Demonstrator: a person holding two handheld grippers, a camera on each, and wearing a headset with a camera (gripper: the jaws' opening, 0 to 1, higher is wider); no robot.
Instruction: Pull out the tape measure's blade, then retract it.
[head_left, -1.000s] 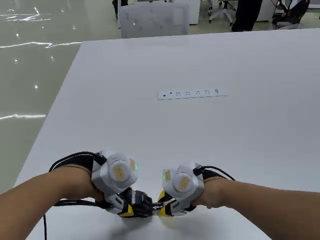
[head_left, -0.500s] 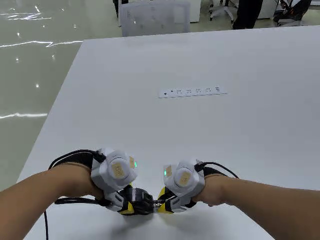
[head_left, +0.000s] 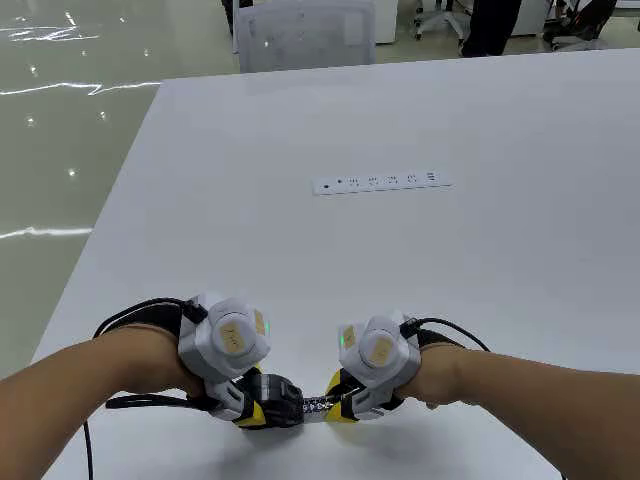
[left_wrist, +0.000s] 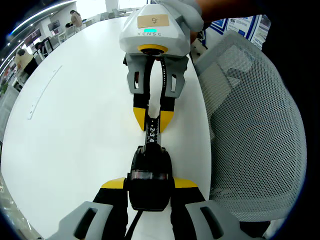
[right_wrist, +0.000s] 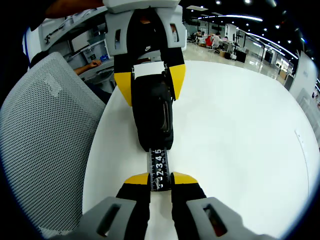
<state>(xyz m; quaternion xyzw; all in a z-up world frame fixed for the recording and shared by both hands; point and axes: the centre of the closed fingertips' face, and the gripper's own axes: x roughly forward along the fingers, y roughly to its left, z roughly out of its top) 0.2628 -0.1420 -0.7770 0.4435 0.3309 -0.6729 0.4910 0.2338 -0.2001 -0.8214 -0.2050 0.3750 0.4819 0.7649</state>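
A black tape measure case (head_left: 281, 404) lies on the white table (head_left: 420, 270) near its front edge. My left gripper (head_left: 256, 408) is shut on the case (left_wrist: 149, 176), one yellow-tipped jaw on each side. A short length of the blade (left_wrist: 151, 132), with black numerals, runs out of the case. My right gripper (right_wrist: 160, 181) is shut on the blade's end (right_wrist: 159, 169), facing the case (right_wrist: 153, 112) and the left gripper (right_wrist: 150, 80). In the head view the right gripper (head_left: 343, 403) sits just right of the blade (head_left: 316, 405).
A white power strip (head_left: 382, 183) lies flat at the table's middle. A chair (head_left: 305, 35) stands at the far edge. A grey mesh chair back (left_wrist: 250, 125) is close behind the near edge. The table's left edge (head_left: 110, 200) drops to a glossy floor.
My right gripper has moved a little to the right, away from the case, and a short stretch of blade now shows between the two grippers. The left gripper holds still.
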